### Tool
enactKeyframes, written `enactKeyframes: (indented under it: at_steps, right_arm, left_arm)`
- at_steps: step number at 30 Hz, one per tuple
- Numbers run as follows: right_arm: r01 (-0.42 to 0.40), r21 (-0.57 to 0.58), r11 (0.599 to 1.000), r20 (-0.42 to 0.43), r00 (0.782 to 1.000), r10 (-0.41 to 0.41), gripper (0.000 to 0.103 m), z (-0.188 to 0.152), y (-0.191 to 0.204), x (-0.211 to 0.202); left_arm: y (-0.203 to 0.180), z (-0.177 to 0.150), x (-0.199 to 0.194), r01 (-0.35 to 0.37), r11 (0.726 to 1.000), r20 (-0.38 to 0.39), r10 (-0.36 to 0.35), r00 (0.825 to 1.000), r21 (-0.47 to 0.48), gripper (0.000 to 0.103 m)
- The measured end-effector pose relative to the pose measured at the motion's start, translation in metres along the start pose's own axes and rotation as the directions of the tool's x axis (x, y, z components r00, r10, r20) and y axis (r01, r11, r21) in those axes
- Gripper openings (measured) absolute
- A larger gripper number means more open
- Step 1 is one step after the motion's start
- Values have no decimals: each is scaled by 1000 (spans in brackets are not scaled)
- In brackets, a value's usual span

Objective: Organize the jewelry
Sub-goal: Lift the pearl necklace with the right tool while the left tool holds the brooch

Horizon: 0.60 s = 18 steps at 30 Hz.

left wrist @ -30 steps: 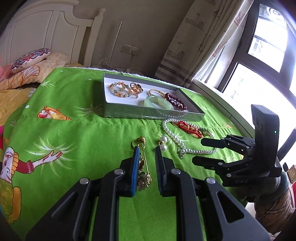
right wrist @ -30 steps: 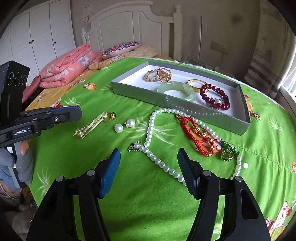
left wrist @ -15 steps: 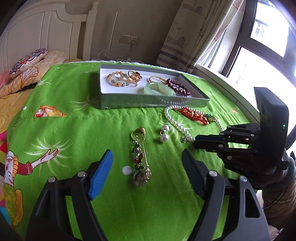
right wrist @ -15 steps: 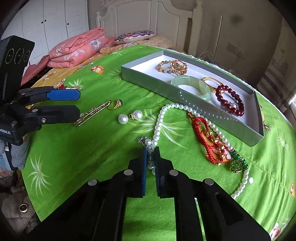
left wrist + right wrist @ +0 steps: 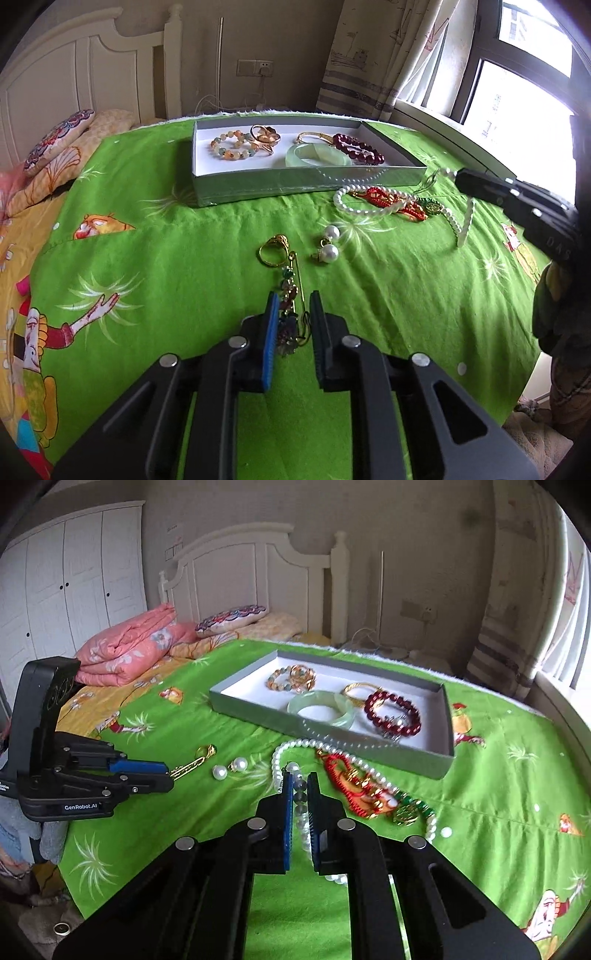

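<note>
Two grippers, both closed on jewelry over the green bedspread (image 5: 166, 258). The grey tray (image 5: 439, 764) sits at the far side and already holds several bracelets.

Right gripper (image 5: 299, 786) is clamped on the pearl necklace (image 5: 284, 746), one end lifted, the rest trailing on the cloth across the red cord bracelet (image 5: 343, 779). Risk: the strand drags that bracelet along, or the beads slip out between the pads.

Left gripper (image 5: 291, 314) has just closed around the gold charm pin (image 5: 295, 280). It is thin, so the pinch looks marginal and it may pivot or drop. The ring (image 5: 271, 251) beside its tip could snag.

Versus a second ago: the right jaws stood apart above the necklace, which lay flat.
</note>
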State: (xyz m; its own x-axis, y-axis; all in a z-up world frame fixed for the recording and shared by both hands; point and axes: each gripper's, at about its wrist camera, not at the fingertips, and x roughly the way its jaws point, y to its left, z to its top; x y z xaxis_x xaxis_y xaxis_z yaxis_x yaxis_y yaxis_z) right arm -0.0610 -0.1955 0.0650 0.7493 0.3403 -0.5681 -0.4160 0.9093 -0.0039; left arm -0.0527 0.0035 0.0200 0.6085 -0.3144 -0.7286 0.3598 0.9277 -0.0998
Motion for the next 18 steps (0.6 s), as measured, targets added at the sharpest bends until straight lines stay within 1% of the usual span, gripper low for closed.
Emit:
enactKeyframes:
  at_steps: [2, 3, 4, 6, 11, 18]
  right_arm:
    - [33, -11, 999, 50, 998, -32, 10, 9, -2, -13]
    - [43, -14, 999, 72, 996, -42, 10, 14, -4, -20]
    - [53, -17, 998, 89, 995, -51, 10, 18, -6, -25]
    - [76, -21, 997, 122, 990, -73, 10, 27, -11, -36]
    - [114, -28, 993, 182, 977, -107, 10, 46, -18, -58]
    - [158, -52, 986, 270, 953, -139, 10, 76, -19, -87]
  left_arm:
    - [-6, 1, -3, -20, 999, 13, 19, 1000, 28, 16]
    - [-8, 3, -4, -23, 999, 16, 23, 1000, 39, 15]
    - [-11, 4, -6, -24, 999, 22, 23, 999, 47, 12]
    - [-14, 6, -10, -23, 998, 35, 21, 999, 57, 12]
    - [-20, 15, -25, -28, 997, 81, 22, 996, 72, 12]
    - [-26, 34, -48, -45, 993, 142, 30, 989, 105, 12]
